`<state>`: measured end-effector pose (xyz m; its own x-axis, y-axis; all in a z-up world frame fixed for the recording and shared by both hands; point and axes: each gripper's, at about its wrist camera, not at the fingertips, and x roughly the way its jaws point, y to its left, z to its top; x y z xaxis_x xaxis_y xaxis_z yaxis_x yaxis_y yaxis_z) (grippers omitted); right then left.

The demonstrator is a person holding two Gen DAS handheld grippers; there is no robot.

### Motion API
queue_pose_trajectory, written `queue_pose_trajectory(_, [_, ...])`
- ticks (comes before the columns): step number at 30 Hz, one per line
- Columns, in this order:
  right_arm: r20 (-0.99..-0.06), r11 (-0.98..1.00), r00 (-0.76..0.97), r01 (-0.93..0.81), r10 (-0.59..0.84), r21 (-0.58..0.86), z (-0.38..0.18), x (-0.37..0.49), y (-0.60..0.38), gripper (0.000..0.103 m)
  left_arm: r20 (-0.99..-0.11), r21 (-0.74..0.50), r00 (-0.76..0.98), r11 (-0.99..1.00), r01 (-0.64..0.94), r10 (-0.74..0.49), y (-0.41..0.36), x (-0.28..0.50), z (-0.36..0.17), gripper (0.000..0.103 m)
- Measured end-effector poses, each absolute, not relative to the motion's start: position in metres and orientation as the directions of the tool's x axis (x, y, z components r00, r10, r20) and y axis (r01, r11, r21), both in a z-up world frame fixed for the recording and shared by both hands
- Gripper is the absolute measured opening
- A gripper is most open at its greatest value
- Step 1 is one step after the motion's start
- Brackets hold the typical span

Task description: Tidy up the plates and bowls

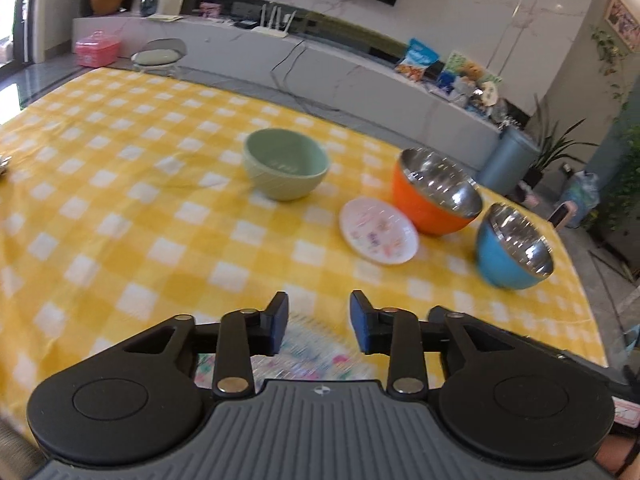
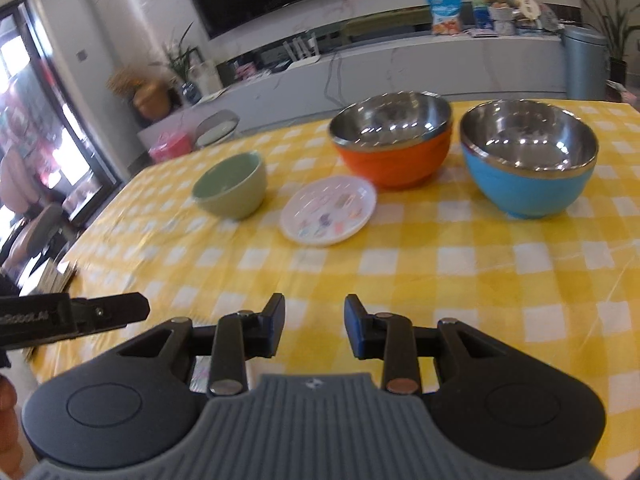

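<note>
On the yellow checked tablecloth [image 1: 120, 208] stand a green bowl [image 1: 285, 164], an orange steel-lined bowl [image 1: 434, 196], a blue steel-lined bowl [image 1: 512, 248] and a small white patterned plate [image 1: 378, 230]. My left gripper [image 1: 319, 322] is open and empty, above a blurred patterned plate [image 1: 316, 354] lying under its fingers. In the right wrist view the green bowl [image 2: 232, 190], the plate [image 2: 329, 210], the orange bowl [image 2: 394, 140] and the blue bowl [image 2: 528, 158] lie ahead. My right gripper [image 2: 315, 326] is open and empty over the cloth [image 2: 480, 280].
The left gripper's arm [image 2: 76, 316] shows at the left of the right wrist view. A stack of papers [image 2: 52, 276] lies at the table's left edge. A stool [image 1: 158, 56], a pink box [image 1: 98, 48] and a grey bin [image 1: 508, 160] stand beyond the table.
</note>
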<state>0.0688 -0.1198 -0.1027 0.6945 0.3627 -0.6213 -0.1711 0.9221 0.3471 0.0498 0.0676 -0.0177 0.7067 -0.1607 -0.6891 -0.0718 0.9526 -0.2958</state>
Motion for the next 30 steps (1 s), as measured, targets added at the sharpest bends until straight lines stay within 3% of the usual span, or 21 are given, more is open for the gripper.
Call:
queue_pose_trajectory(1, [-0.619,0.923,0.699,-0.168,0.359,0.345,-0.103,0.072,-0.121,0.038,-0.684,-0.298,0.711,0.952,-0.069,-0.162,0.065,0.053,-0.018,0.049])
queue_pose_trajectory(7, [-0.637,0.939,0.702,-0.143,0.319,0.313,-0.11,0.095,-0.13,0.046,-0.676,-0.292,0.72,0.954,-0.065,-0.158,0.055,0.079,-0.025,0.053])
queue_pose_trajectory(19, [-0.604,0.915,0.74,-0.038,0.296,0.401,-0.117,0.147,-0.148,0.045,-0.63,-0.287,0.755,0.958,-0.006,-0.184,0.04,0.131,-0.041,0.056])
queue_pose_trajectory(30, [-0.615,0.89,0.717,-0.019,0.329,0.455,-0.138,0.173,-0.149,0.041,-0.668,-0.268,0.726,0.963,-0.032,-0.162,0.046,0.172,-0.073,0.055])
